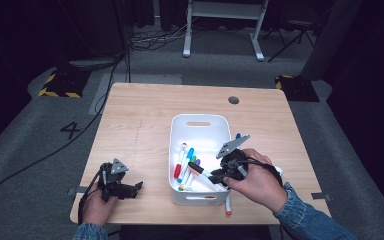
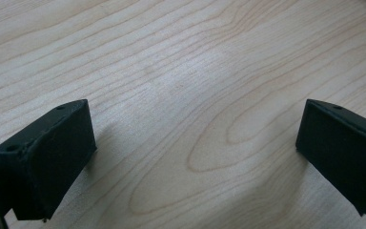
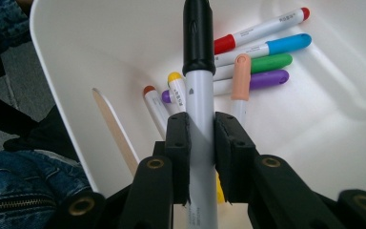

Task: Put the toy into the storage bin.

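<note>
The right gripper clamps a black-capped marker between its fingers, cap projecting beyond them over the white bin; the left gripper fingers stand wide above bare worktop.

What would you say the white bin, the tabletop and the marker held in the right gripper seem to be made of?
White bin: likely moulded plastic, given its smooth, slightly glossy walls and rounded corners.
Tabletop: pale wood or wood-look laminate with a matt finish; the grain lines are clear.
Black-capped marker, clamped in the right gripper: probably plastic, with a smooth grey-white barrel and shiny cap.
</note>
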The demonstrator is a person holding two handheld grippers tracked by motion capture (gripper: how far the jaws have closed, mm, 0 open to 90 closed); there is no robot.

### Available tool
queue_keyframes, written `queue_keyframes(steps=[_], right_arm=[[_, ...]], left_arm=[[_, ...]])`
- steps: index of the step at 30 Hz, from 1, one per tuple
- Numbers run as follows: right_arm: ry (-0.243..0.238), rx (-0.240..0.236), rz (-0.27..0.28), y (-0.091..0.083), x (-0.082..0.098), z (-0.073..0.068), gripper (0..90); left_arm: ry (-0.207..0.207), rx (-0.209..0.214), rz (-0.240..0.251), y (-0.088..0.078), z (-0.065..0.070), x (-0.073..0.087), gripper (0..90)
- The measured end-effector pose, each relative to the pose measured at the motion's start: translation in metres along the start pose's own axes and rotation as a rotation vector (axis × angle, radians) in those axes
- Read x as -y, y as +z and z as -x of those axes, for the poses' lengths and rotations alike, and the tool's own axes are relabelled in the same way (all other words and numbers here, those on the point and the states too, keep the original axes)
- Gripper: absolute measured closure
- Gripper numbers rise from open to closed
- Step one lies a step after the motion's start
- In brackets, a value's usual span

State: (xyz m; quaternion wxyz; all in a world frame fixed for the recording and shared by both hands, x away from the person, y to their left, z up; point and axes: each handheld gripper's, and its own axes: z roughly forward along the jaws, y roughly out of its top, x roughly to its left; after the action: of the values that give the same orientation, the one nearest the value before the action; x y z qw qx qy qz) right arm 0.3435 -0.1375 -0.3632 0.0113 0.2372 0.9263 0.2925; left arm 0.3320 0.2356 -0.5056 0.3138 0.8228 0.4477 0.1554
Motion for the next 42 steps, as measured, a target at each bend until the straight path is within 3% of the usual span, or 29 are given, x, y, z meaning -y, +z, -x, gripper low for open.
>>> queue_keyframes(steps=[8,11,14,29,42], right_arm=[[-0.012,-0.009,-0.036,0.008,-0.001,-0.001,76.0],[-0.008,-0.025,0.010,0.009,-0.001,-0.002,62.2],[0.014,0.001,0.040,0.003,-0.001,-0.003,54.0],[0.056,0.032,0.120,-0.024,0.003,0.008,55.4],[0.123,0.081,0.192,-0.051,0.014,0.034,55.6]], left_arm=[[0.000,0.000,-0.002,0.000,0.000,0.000,0.0],[-0.001,0.002,-0.001,0.000,0.000,0.000,0.0],[-0.002,0.001,-0.005,0.000,0.000,0.000,0.0],[-0.002,0.001,-0.004,0.000,0.000,0.000,0.0],[0.001,0.001,0.000,0.000,0.000,0.000,0.0]])
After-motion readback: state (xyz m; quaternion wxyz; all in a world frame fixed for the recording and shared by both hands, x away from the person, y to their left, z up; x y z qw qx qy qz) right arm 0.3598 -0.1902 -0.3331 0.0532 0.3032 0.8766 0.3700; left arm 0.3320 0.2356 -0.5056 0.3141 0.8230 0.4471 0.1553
